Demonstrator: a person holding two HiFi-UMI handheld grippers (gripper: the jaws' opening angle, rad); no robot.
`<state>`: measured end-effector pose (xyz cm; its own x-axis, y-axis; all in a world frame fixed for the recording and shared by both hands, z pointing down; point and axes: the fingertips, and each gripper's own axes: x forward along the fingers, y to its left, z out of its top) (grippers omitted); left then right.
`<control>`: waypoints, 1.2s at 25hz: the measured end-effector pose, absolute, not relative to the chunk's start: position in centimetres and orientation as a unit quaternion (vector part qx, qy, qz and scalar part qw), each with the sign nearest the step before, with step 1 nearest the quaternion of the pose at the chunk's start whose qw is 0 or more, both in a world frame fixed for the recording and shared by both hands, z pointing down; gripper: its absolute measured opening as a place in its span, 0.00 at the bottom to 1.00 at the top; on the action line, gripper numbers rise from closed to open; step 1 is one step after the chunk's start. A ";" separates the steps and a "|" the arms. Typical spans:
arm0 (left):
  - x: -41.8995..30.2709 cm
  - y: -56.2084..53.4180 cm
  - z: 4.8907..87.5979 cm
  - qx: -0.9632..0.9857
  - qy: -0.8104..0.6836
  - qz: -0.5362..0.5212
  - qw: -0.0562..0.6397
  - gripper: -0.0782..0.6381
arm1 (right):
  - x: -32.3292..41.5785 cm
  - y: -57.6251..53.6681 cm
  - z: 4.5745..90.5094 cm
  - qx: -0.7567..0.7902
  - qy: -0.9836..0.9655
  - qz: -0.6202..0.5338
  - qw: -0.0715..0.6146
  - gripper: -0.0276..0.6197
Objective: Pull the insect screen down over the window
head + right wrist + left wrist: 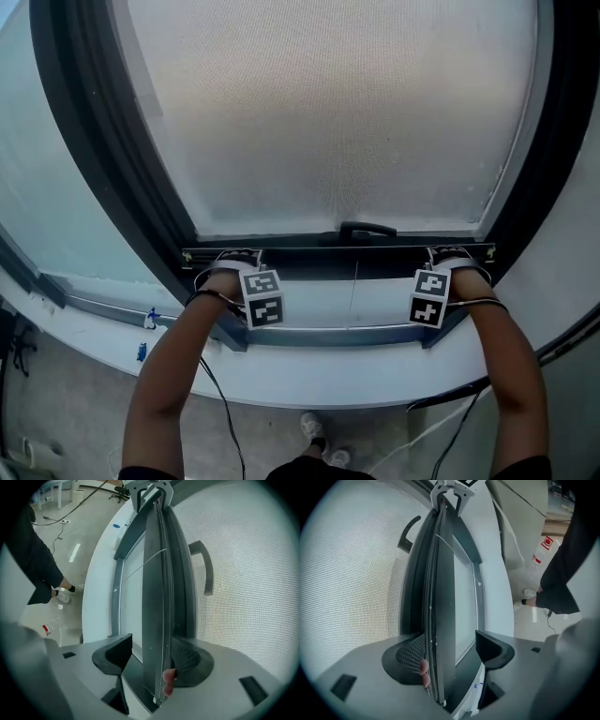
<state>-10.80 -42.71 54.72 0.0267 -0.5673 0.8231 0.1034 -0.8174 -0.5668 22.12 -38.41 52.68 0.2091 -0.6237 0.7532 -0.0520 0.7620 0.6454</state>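
The insect screen's mesh (328,112) covers the window almost to the bottom. Its dark bottom bar (337,251) carries a curved handle (366,230) at mid-width. My left gripper (230,255) sits at the bar's left end and my right gripper (455,253) at its right end. In the left gripper view the bar (440,597) runs between the jaws of the left gripper (450,644); the mesh-side jaw lies against it and the other stands apart. The right gripper (157,648) straddles the bar (154,597) the same way. Both look open.
A dark window frame (112,169) surrounds the screen, with a grey lower track (347,333) and a white curved sill (309,375) beneath. Small blue items (142,352) lie on the sill at left. Cables hang from both arms. A bottle (543,552) stands on the floor.
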 end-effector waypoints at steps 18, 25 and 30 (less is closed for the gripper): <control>-10.7 -42.7 55.0 -0.693 0.171 -0.659 0.236 0.58 | 22.1 -38.3 52.7 0.260 -0.603 -0.177 0.733 0.46; -11.0 -42.3 54.3 -0.693 0.146 -0.669 0.226 0.58 | 22.0 -38.2 52.2 0.245 -0.600 -0.170 0.743 0.44; -11.0 -42.3 54.7 -0.684 0.149 -0.677 0.227 0.58 | 22.1 -38.1 52.5 0.240 -0.601 -0.164 0.745 0.44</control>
